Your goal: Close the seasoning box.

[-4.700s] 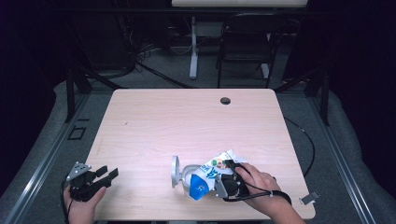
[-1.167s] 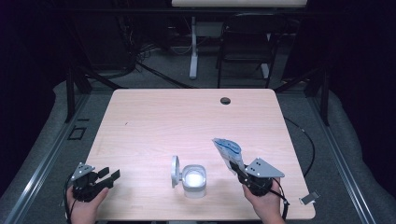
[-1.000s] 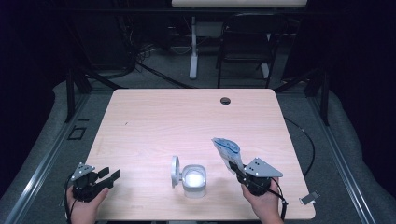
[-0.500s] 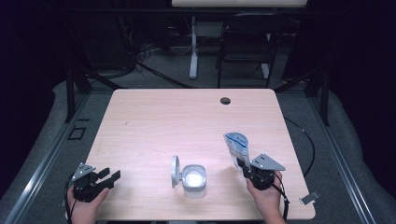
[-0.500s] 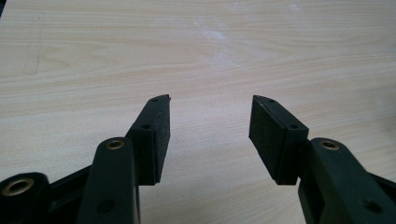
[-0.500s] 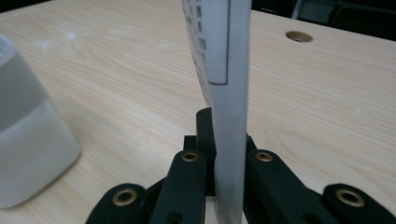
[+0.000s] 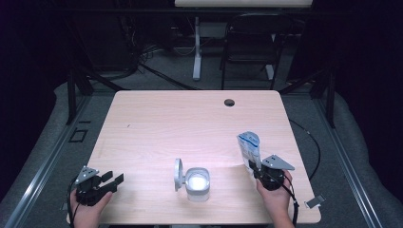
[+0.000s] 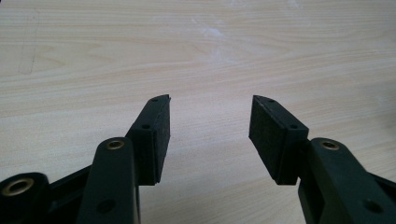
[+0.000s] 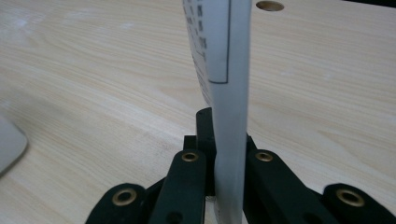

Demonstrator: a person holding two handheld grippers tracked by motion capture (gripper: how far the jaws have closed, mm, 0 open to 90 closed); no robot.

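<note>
A flat white and blue pouch (image 7: 249, 148) stands nearly upright at the front right of the table, with my right gripper (image 7: 260, 171) shut on its lower edge. In the right gripper view the pouch (image 9: 229, 56) rises edge-on between the two closed jaws of that gripper (image 9: 229, 140). A small clear container (image 7: 197, 183) with something white inside sits at the front middle, its round lid (image 7: 178, 173) hinged up on its left. My left gripper (image 7: 113, 177) rests at the front left corner, open, and nothing lies between its jaws (image 8: 210, 107).
The light wooden table (image 7: 190, 123) has a cable hole (image 7: 229, 102) near its far edge. A small grey clip (image 7: 316, 202) lies at the front right edge. A folding chair (image 7: 247, 47) and a stand stand behind the table. A grey rounded edge (image 9: 9, 144) shows at the left of the right gripper view.
Earlier the pouch was tipped over the container. Since then my right gripper has carried it right and a little down, and it now stands more upright. The left gripper has stayed put.
</note>
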